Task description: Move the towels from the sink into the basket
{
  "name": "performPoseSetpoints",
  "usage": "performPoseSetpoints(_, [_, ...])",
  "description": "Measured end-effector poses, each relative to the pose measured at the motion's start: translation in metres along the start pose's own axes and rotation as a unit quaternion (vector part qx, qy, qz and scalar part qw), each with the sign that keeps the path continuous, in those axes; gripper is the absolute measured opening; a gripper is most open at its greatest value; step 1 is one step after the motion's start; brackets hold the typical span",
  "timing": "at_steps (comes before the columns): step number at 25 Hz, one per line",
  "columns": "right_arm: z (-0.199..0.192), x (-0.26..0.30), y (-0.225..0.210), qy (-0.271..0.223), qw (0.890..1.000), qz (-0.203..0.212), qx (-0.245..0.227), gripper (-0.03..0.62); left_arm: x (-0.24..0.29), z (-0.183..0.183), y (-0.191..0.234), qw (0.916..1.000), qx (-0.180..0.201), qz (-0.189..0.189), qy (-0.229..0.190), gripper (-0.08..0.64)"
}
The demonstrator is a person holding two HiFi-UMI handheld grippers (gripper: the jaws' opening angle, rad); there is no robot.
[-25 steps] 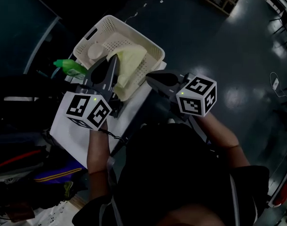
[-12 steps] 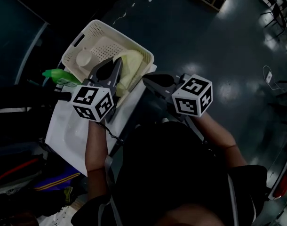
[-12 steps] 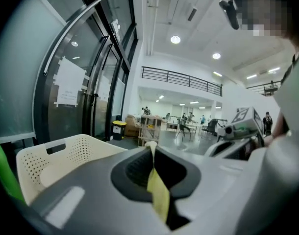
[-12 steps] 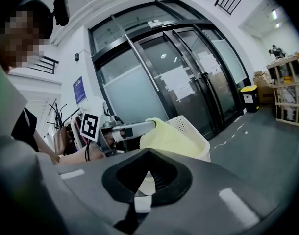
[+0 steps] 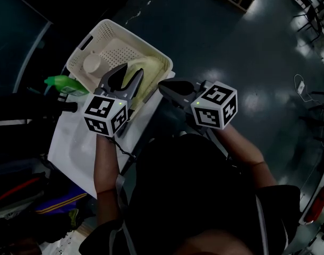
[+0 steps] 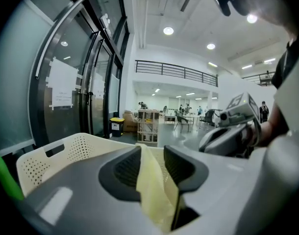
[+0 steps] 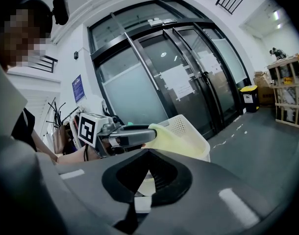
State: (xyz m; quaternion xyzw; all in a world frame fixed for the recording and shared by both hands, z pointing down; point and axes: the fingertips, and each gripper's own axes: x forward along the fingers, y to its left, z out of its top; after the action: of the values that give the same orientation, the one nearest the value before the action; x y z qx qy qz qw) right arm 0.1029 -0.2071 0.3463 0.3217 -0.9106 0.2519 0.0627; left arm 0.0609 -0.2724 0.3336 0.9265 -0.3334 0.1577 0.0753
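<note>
A pale yellow towel (image 5: pixel 147 69) lies in the cream perforated basket (image 5: pixel 105 25), against its near right wall. My left gripper (image 5: pixel 126 79) hangs over the basket's near side. Its jaws have just been opening, and a fold of the towel (image 6: pixel 157 195) still stands loosely between the parted pads. In the left gripper view the basket (image 6: pixel 44 155) lies just ahead. My right gripper (image 5: pixel 170 87) hovers right of the basket, beside the left one, jaws together and nothing seen in them. The right gripper view shows the left gripper (image 7: pixel 139 137) on the towel (image 7: pixel 176 137).
A white round object (image 5: pixel 93 64) rests inside the basket. A green bottle (image 5: pixel 60 83) lies left of it. The basket stands at the far end of a white sink top (image 5: pixel 71 142). Dark polished floor spreads to the right; glass doors (image 7: pixel 188 77) stand beyond.
My left gripper has sunk toward the basket and its jaws have parted. The towel that bulged up between them now lies lower, inside the basket. The right gripper barely moved.
</note>
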Motion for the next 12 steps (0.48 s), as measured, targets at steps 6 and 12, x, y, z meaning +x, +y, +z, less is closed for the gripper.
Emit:
performPoseSetpoints(6, [-0.001, 0.009, 0.007, 0.006, 1.0, 0.008, -0.006, 0.0, -0.01, -0.02, 0.003, 0.9866, 0.131, 0.036, 0.09, 0.187])
performPoseSetpoints(12, [-0.002, 0.018, 0.018, 0.007, 1.0, 0.021, -0.011, 0.0, -0.034, -0.012, 0.012, 0.9858, 0.129, 0.07, 0.082, 0.238])
